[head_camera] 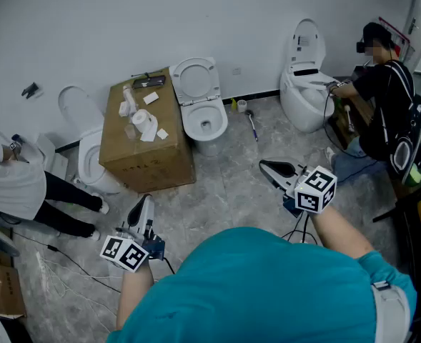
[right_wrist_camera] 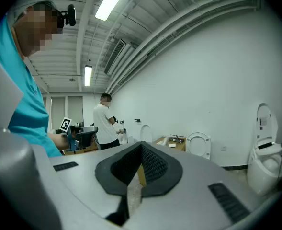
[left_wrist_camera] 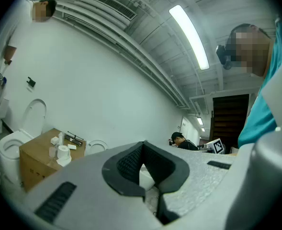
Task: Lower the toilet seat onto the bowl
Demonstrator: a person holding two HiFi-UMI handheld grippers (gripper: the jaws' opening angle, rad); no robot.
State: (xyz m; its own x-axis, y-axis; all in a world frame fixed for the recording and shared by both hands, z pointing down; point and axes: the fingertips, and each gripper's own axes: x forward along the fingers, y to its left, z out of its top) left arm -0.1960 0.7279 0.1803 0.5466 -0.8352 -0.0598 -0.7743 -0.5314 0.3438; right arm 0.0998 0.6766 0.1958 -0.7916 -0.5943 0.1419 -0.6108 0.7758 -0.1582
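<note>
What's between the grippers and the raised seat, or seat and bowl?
Nothing visible. Only floor lies between the left gripper, right gripper and toilet seat; the cardboard box stands beside the bowl, off the path. The bowl rim is bare.

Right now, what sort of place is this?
Probably a test or training room, not a real bathroom: three toilets line one bare wall with no stalls, and a cardboard box stands between two.

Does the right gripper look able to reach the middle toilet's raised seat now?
Probably not yet: the right gripper hangs well short of the toilet seat, though open floor lies between them.
</note>
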